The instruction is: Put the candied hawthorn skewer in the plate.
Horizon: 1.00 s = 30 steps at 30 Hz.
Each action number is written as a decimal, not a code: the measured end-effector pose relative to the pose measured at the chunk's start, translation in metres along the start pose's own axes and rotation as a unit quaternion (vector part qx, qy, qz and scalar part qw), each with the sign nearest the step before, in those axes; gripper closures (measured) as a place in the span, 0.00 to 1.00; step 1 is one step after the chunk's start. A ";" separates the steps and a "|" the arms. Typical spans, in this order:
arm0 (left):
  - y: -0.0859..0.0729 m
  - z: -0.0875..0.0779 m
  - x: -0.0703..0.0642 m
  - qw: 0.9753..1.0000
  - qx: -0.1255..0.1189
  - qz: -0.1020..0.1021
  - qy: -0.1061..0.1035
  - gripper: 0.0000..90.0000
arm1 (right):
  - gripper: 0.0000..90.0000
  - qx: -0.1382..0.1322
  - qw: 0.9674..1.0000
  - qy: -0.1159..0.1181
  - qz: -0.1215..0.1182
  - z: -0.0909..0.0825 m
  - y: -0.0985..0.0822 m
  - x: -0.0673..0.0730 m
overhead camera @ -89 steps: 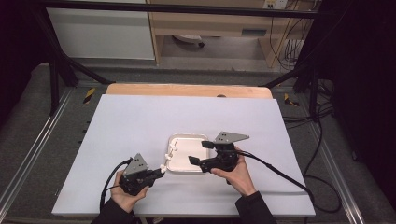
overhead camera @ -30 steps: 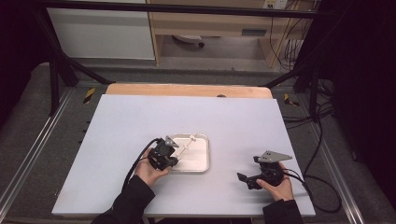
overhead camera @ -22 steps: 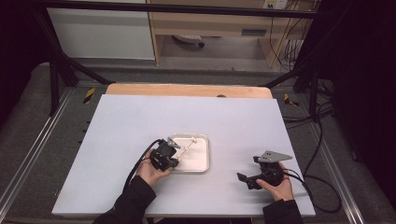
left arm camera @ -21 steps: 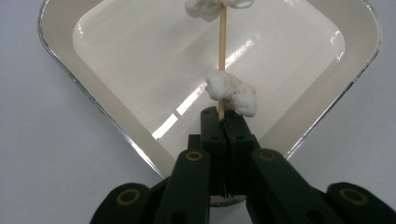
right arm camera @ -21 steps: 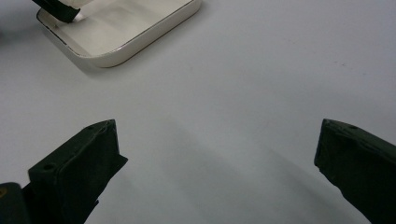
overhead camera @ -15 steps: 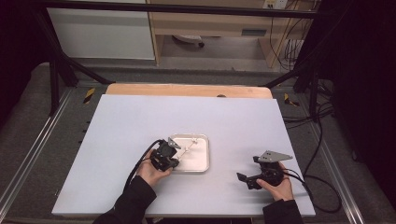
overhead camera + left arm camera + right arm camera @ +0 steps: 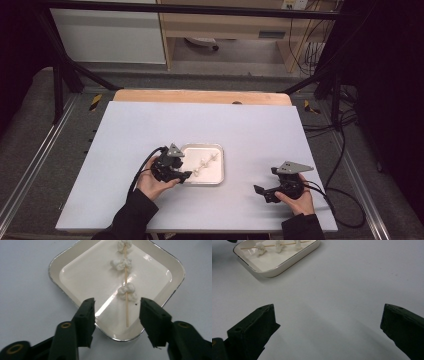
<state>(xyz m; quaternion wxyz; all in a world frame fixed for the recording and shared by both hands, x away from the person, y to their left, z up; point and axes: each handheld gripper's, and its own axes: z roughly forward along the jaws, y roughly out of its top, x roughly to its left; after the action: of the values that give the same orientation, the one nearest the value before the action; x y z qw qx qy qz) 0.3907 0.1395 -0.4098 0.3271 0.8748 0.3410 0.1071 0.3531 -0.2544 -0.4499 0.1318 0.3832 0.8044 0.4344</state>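
Where the dark room's black frame posts and grey floor close in, a pale lavender table [image 7: 200, 125] fills the middle, with a strip of bare wood [image 7: 200, 96] along its far edge and tangled cables [image 7: 345, 125] beyond its right side. Near the table's centre, towards the person, sits a white tray [image 7: 216, 150] with a silvery rim. At the tray's left corner hovers the left gripper [image 7: 117, 315], jaws parted wide over the rim. Well right of the tray, the right gripper [image 7: 327, 322] rests low with jaws spread very wide, empty. Inside the tray lies a wooden skewer [image 7: 126, 287] threaded through three small white lumps [image 7: 127, 291].
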 end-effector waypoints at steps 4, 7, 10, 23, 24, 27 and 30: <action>-0.010 -0.010 0.007 1.000 -0.012 -0.005 -0.006 0.31 | 0.01 0.000 1.000 0.000 -0.001 -0.001 0.000 0.000; -0.019 -0.017 0.013 1.000 -0.020 -0.012 -0.005 0.24 | 0.01 0.000 1.000 0.001 0.001 -0.001 0.000 0.000; -0.029 -0.023 0.019 0.999 -0.031 -0.022 -0.002 0.19 | 0.01 0.000 1.000 0.001 0.002 -0.001 0.000 0.000; -0.081 -0.042 0.036 0.998 -0.050 -0.038 0.001 0.08 | 0.01 0.009 1.000 -0.005 0.010 -0.001 -0.001 -0.002; -0.084 -0.043 0.037 0.998 -0.052 -0.039 0.002 0.08 | 0.01 0.010 1.000 -0.004 0.009 0.000 -0.002 -0.002; -0.092 -0.045 0.040 0.998 -0.050 -0.044 0.010 0.07 | 0.01 0.013 1.000 -0.003 0.009 0.000 -0.002 -0.002; -0.100 -0.045 0.043 0.997 -0.049 -0.053 0.013 0.07 | 0.01 0.014 1.000 0.000 0.008 0.000 -0.002 -0.002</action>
<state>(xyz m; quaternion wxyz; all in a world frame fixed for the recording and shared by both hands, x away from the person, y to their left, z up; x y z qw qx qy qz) 0.3516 0.2458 -0.4413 0.3703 0.8372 0.3850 0.1172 0.3531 -0.2562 -0.4522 0.1229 0.3913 0.8072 0.4244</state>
